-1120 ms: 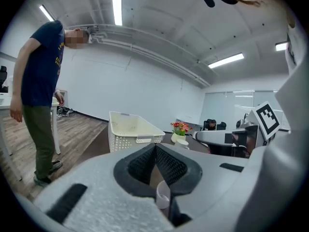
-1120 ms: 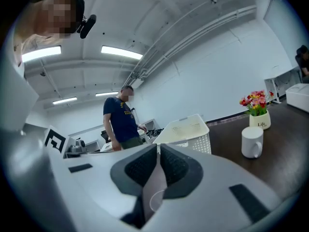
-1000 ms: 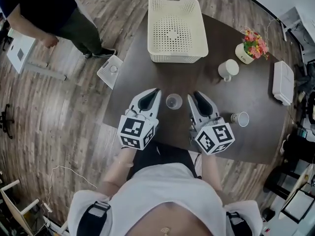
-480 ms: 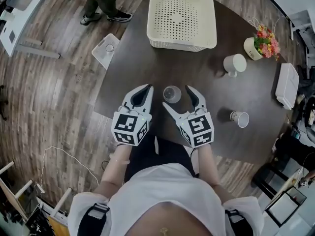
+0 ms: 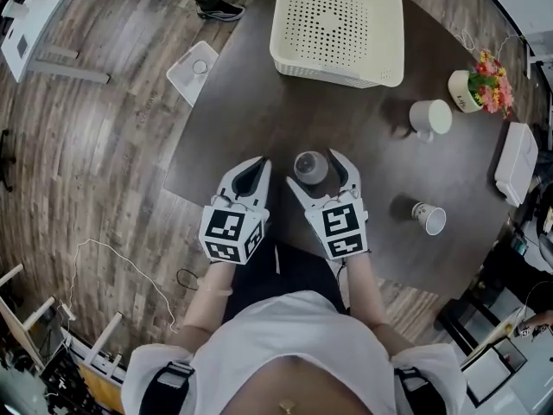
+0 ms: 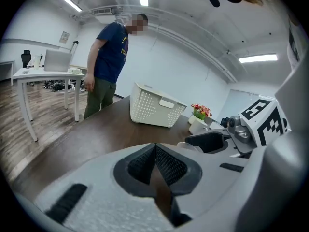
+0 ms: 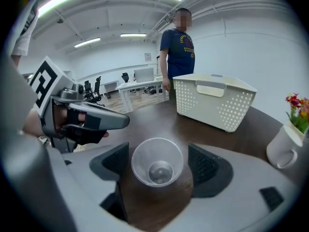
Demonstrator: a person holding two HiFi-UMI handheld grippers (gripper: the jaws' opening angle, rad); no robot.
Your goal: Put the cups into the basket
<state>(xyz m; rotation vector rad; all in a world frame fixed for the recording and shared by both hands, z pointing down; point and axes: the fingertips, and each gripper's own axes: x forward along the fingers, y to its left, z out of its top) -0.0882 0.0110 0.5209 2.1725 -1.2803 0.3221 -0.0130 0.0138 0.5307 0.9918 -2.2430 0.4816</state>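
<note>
Right tool (image 5: 315, 171), now astride clear cup (image 7: 157, 167)

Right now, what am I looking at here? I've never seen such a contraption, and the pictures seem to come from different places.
There is no robot here: a person holds a hand-worked claw in each hand. The head view looks down from a camera on their head. The other two views come from cameras riding on the claws themselves. The left claw is shut and empty. The right claw is open; its jaws have just been opening, and a clear cup stands between them, not squeezed. On the dark table there are also a white basket, a white mug, a small cup and a pot of flowers.
</note>
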